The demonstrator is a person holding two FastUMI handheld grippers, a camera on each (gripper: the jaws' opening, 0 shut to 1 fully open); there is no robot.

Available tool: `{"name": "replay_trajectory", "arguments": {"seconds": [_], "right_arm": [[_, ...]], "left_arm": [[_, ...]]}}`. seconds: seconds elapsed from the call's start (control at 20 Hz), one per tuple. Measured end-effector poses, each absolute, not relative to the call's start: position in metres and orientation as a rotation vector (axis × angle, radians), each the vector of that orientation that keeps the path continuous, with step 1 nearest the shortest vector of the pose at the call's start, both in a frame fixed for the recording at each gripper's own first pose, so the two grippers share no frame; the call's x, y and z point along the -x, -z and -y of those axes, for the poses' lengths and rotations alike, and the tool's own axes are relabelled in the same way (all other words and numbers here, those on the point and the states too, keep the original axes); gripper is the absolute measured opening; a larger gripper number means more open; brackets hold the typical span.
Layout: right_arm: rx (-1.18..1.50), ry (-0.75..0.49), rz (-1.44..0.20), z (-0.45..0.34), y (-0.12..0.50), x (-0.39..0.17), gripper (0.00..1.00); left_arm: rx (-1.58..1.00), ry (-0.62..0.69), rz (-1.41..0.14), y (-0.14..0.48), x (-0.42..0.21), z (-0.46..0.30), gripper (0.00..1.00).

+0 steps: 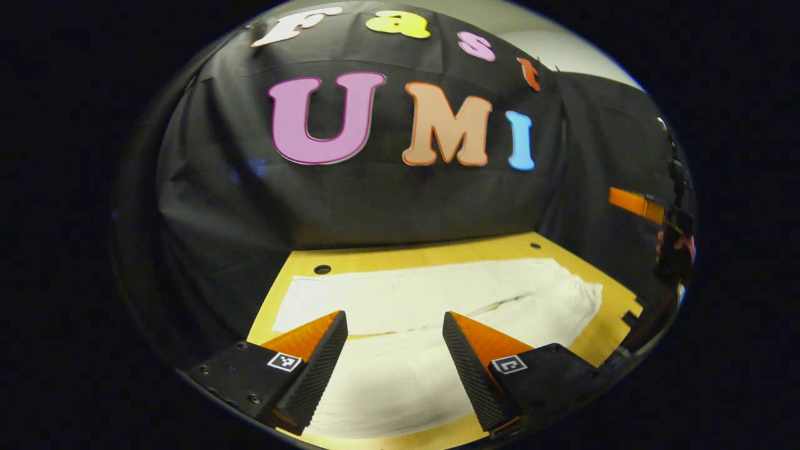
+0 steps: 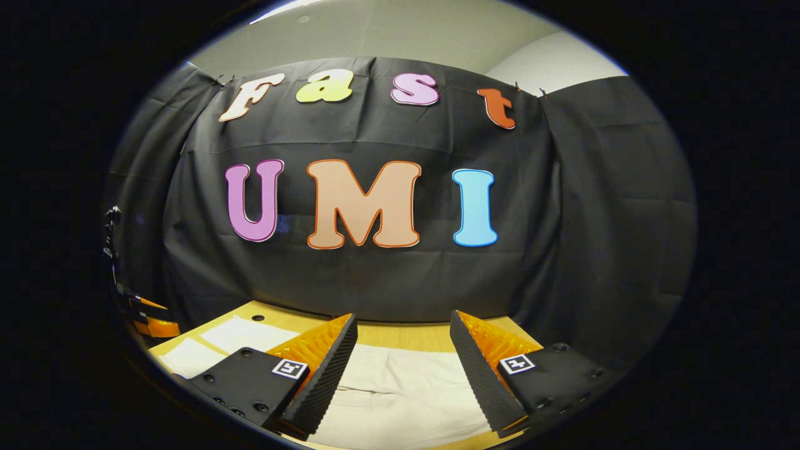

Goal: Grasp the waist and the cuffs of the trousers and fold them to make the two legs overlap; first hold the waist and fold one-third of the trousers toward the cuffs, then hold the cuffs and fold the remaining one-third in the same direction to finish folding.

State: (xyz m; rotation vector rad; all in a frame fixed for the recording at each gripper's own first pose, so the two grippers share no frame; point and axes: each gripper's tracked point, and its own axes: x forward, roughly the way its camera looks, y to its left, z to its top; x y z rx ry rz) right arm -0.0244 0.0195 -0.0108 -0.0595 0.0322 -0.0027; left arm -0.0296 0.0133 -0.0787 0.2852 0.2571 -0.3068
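On the yellow wooden table point(image 1: 294, 275) white trousers point(image 1: 437, 300) lie flat, soft and creased, under both grippers: left gripper point(image 1: 395, 331) and right gripper point(image 2: 403, 334) spread apart, gripping nothing

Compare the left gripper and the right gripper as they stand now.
The left gripper looks down along the spread white trousers, both legs in sight; the right gripper is aimed flatter, toward the booth wall, with less cloth showing. What they share: both stand open, hold nothing, and hover above the trousers on the yellow table.
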Motion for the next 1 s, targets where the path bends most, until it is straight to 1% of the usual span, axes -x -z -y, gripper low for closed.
{"name": "replay_trajectory", "arguments": {"seconds": [0.05, 0.2, 0.25, 0.3, 0.5, 0.65, 0.75, 0.9, 1.0], "right_arm": [[0.060, 0.004, -0.036, -0.021, 0.012, 0.025, 0.95], [0.063, 0.000, -0.055, -0.025, 0.020, 0.029, 0.95], [0.071, -0.001, -0.062, -0.025, 0.023, 0.028, 0.95], [0.080, 0.000, -0.068, -0.025, 0.025, 0.029, 0.95], [0.101, 0.002, -0.080, -0.023, 0.030, 0.030, 0.95], [0.103, 0.006, -0.095, -0.021, 0.035, 0.028, 0.96], [0.107, 0.007, -0.105, -0.021, 0.038, 0.027, 0.96], [0.115, 0.006, -0.120, -0.019, 0.045, 0.026, 0.96], [0.127, 0.001, -0.127, -0.018, 0.048, 0.023, 0.96]], "left_arm": [[-0.322, 0.343, -0.286, 0.088, 0.032, -0.016, 0.94], [-0.385, 0.482, -0.423, 0.125, 0.048, -0.023, 0.94], [-0.402, 0.517, -0.477, 0.137, 0.053, -0.027, 0.94], [-0.421, 0.544, -0.529, 0.149, 0.058, -0.033, 0.96], [-0.502, 0.659, -0.712, 0.180, 0.068, -0.052, 0.96], [-0.563, 0.690, -0.856, 0.214, 0.070, -0.079, 0.96], [-0.613, 0.709, -0.920, 0.228, 0.071, -0.098, 0.96], [-0.689, 0.744, -1.025, 0.247, 0.088, -0.121, 0.91], [-0.748, 0.767, -1.074, 0.256, 0.094, -0.132, 0.90]]}}
